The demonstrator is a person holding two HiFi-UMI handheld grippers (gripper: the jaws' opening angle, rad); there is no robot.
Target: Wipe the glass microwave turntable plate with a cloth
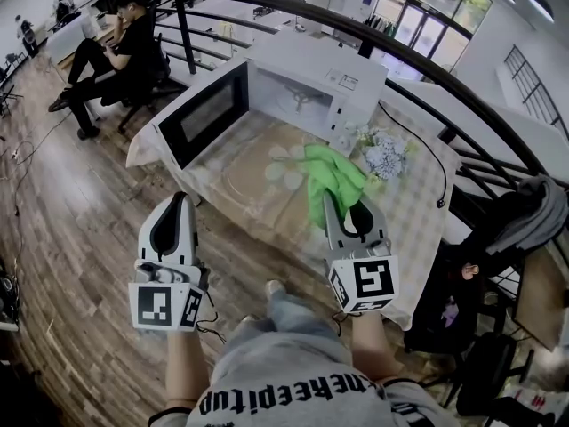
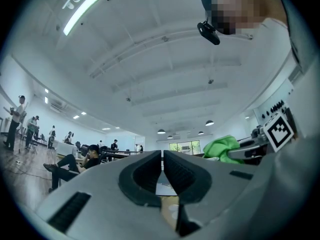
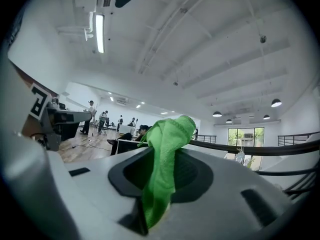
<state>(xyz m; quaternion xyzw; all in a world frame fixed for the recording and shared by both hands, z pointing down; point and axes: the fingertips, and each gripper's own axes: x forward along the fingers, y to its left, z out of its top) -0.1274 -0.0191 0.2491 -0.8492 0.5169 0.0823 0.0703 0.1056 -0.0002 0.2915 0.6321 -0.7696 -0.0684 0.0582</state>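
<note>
The glass turntable plate (image 1: 253,185) lies flat on the tablecloth in front of the open microwave (image 1: 307,92). It is clear and hard to make out. My right gripper (image 1: 334,205) (image 3: 162,156) is shut on a bright green cloth (image 1: 333,178) (image 3: 167,139), which bunches above the jaws, just right of the plate's edge. My left gripper (image 1: 182,199) (image 2: 162,156) hangs over the floor by the table's near left corner, tilted upward, jaws together and holding nothing. In the left gripper view the cloth (image 2: 222,146) shows to the right.
The microwave door (image 1: 204,109) swings open to the left over the table (image 1: 418,221). A vase of pale flowers (image 1: 384,154) and a black cord (image 1: 422,154) are right of the cloth. A dark railing (image 1: 427,56) curves behind. A seated person (image 1: 116,47) is far left.
</note>
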